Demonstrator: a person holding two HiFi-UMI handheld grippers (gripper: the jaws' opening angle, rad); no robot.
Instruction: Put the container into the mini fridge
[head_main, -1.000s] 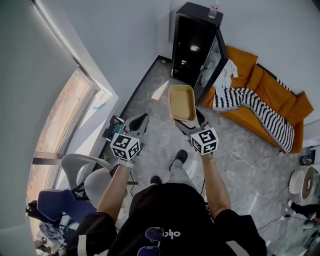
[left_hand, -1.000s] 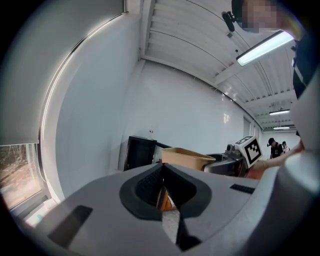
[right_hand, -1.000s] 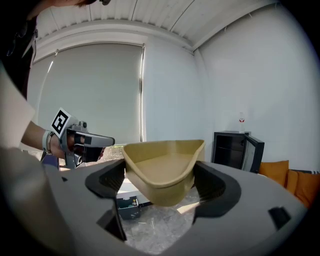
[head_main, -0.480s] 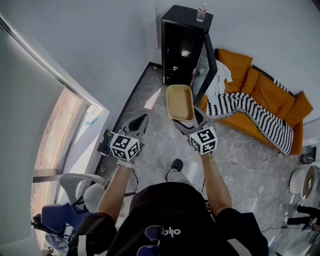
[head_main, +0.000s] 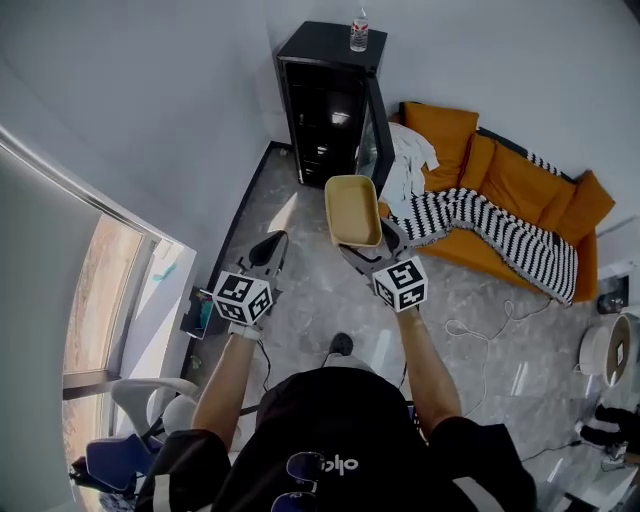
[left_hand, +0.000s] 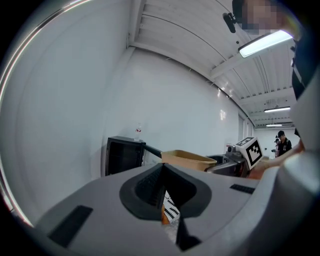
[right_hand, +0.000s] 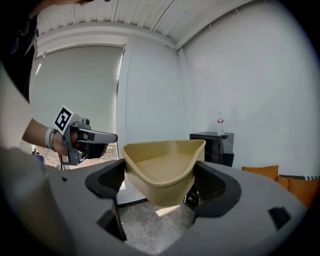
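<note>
A shallow tan container (head_main: 353, 209) is clamped between the jaws of my right gripper (head_main: 366, 243), held out level in front of the person; the right gripper view has it (right_hand: 162, 167) filling the gap between both pads. Ahead stands the black mini fridge (head_main: 322, 104) against the wall, its glass door (head_main: 376, 132) swung open, dark shelves showing inside. My left gripper (head_main: 272, 247) is held beside the right one, its jaws closed together with nothing in them. In the left gripper view the fridge (left_hand: 124, 155) and the container (left_hand: 187, 159) lie beyond the shut jaws.
A water bottle (head_main: 359, 30) stands on top of the fridge. An orange sofa (head_main: 520, 190) with a striped black-and-white blanket (head_main: 470, 214) and a white cloth (head_main: 405, 160) sits right of the fridge. White cable (head_main: 478, 322) lies on the grey floor. A window (head_main: 110, 290) runs along the left.
The person has walked toward the fridge with both grippers held out; fridge and sofa have shifted left and nearer in the head view. The container stays gripped in the right gripper.
</note>
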